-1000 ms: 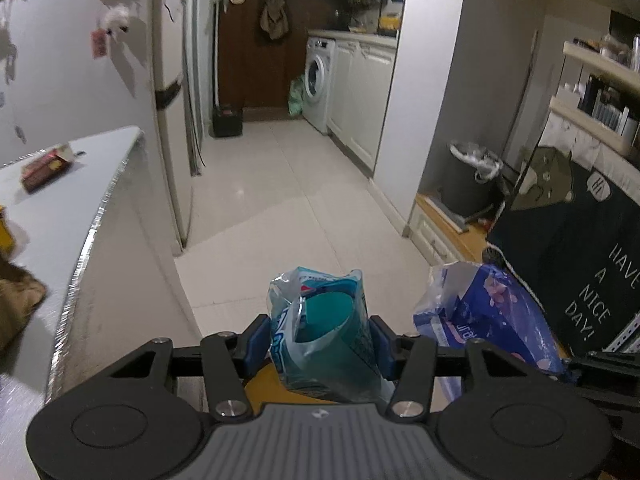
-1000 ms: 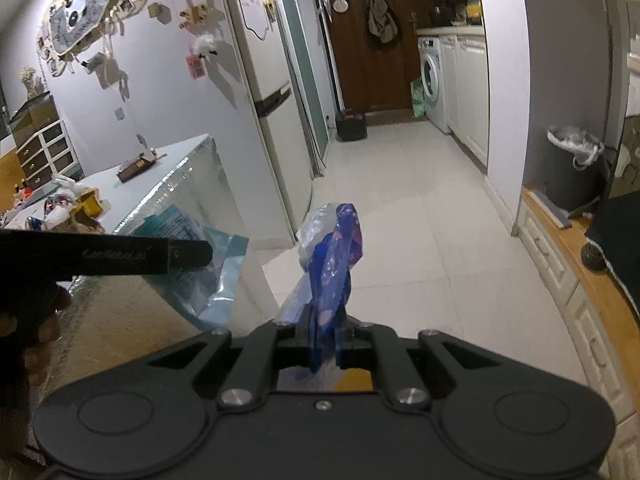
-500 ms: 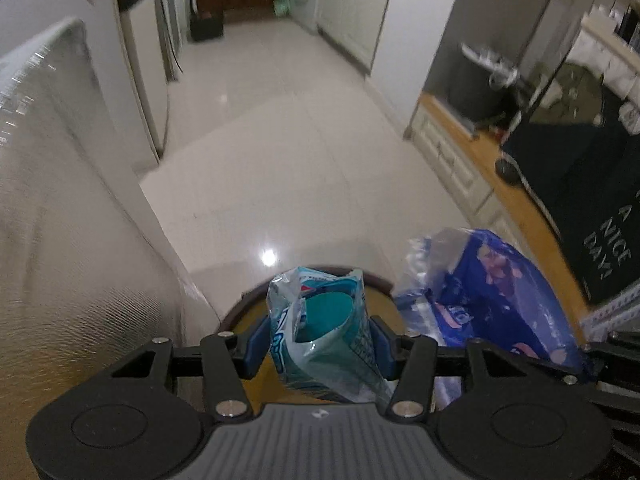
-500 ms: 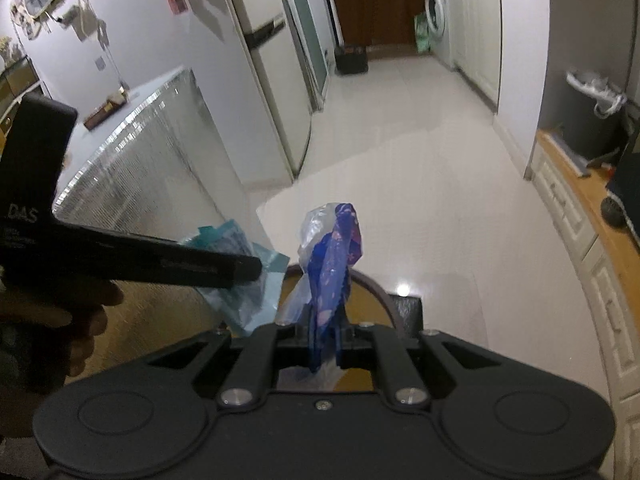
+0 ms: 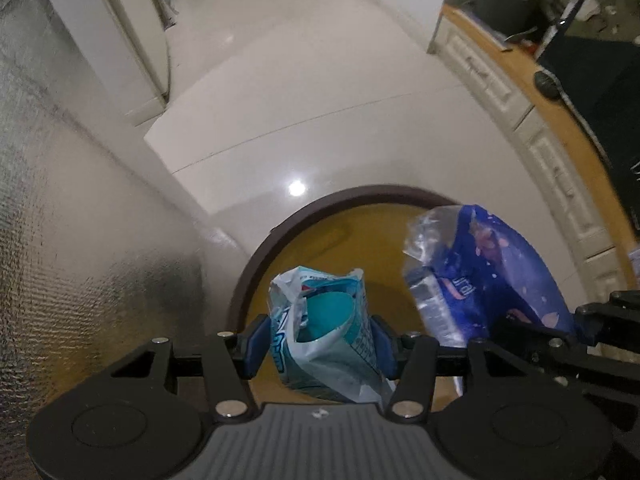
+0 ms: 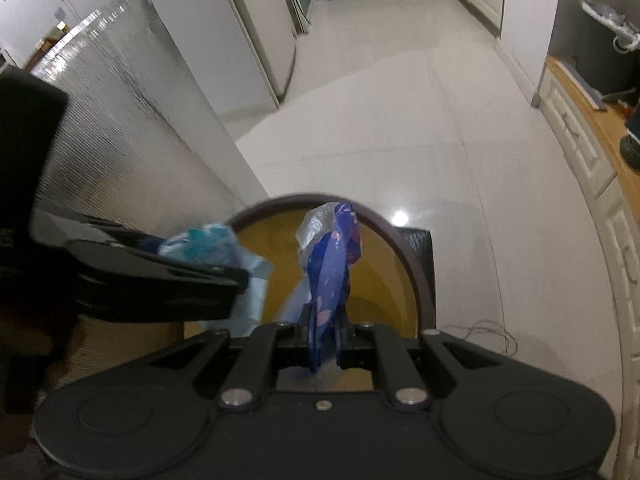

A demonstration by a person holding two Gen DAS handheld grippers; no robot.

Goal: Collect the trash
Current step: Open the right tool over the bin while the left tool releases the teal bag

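Trash, two items, both held directly above bin (image 5: 256, 264) opening. Teal wrapper (image 5: 324, 332): clamped upright in left gripper (image 5: 320, 344), fingers closed. Blue wrapper (image 6: 332, 264): pinched upright in right gripper (image 6: 324, 340), fingers closed.

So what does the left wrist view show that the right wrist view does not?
Only the left wrist view shows the open mouth of the teal wrapper between the left gripper pads.

Only the right wrist view shows the dark bin's square black base and the thin cord on the floor.

Both show the blue wrapper in the right gripper, above the bin's yellow inside.
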